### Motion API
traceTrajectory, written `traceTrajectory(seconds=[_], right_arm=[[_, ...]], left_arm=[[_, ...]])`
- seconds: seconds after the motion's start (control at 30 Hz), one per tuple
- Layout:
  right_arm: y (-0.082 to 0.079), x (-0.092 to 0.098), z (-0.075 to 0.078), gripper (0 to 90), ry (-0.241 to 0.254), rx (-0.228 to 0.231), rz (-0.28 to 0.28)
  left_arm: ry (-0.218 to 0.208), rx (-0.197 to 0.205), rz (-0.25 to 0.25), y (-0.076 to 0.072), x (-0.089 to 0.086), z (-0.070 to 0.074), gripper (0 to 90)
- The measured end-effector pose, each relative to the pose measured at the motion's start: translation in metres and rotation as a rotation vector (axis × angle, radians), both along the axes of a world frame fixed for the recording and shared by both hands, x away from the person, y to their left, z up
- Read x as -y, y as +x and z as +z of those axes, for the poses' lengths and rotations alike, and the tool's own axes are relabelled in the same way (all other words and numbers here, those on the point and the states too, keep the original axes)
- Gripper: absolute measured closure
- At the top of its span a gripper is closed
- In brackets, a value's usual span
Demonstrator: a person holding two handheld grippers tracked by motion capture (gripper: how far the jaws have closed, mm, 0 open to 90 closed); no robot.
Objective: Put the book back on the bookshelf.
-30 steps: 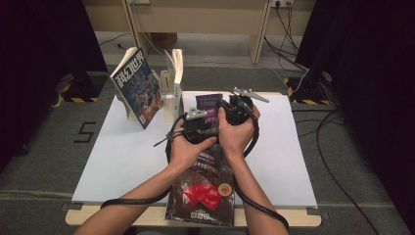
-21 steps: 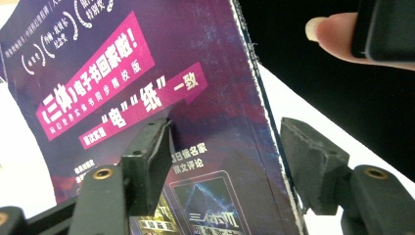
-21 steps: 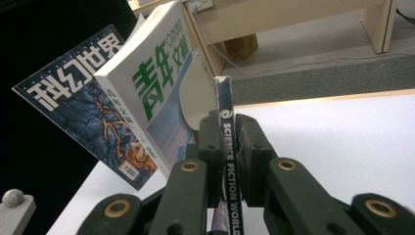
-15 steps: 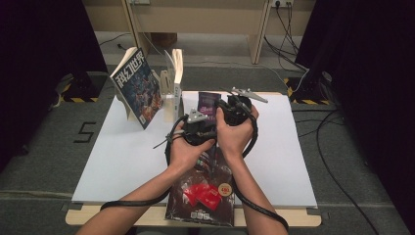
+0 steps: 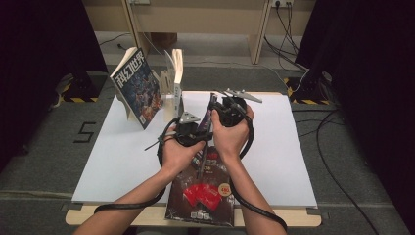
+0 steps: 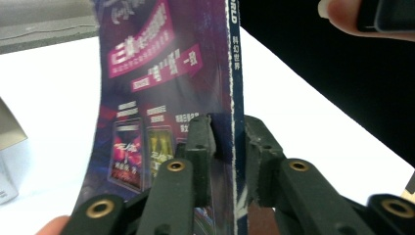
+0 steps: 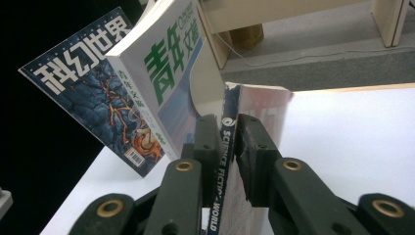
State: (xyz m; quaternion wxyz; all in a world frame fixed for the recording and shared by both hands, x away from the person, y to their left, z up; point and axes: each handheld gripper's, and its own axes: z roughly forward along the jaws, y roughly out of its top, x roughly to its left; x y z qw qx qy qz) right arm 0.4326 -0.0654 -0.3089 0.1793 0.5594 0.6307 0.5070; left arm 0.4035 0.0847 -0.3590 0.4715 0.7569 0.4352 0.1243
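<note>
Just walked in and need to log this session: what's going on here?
A person holds a dark magazine on edge with both tongs. The left tongs, jaws just closing, straddle its spine; the right tongs, jaws just loosening, pinch it too. Another magazine lies flat on the table; two more stand in a rack behind.

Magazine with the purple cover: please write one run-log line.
magazine upright | left hand-held gripper closing on spine | right hand-held gripper clamps spine
</note>
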Motion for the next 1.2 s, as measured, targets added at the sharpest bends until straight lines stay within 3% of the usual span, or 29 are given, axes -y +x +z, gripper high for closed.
traceTrajectory(seconds=[0.1, 0.2, 0.23, 0.37, 0.57, 0.83, 1.2], right_arm=[[0.001, -0.002, 0.000, 74.4, -0.005, -0.003, 0.016], [0.003, -0.003, 0.000, 68.3, -0.032, -0.007, 0.039], [0.004, -0.002, 0.000, 67.8, -0.026, -0.012, 0.052], [0.000, 0.008, 0.004, 65.1, 0.022, 0.044, 0.064], [-0.002, 0.030, 0.009, 64.4, 0.036, 0.070, 0.017], [-0.003, 0.057, 0.000, 66.2, 0.038, 0.055, -0.029], [-0.005, 0.078, -0.018, 67.8, 0.028, 0.018, -0.065]], left_arm=[[0.013, 0.014, 0.006, -0.001, -0.008, 0.000, 80.3], [-0.010, 0.004, 0.005, 0.000, -0.017, -0.001, 83.7], [-0.011, 0.007, 0.003, 0.000, -0.021, -0.002, 83.9], [-0.017, 0.010, -0.020, -0.002, -0.029, -0.006, 84.0], [-0.032, 0.013, -0.046, -0.004, -0.035, -0.007, 84.2], [-0.050, 0.036, -0.079, -0.008, -0.048, -0.001, 84.3], [-0.114, 0.097, -0.074, -0.024, -0.096, 0.014, 84.3]])
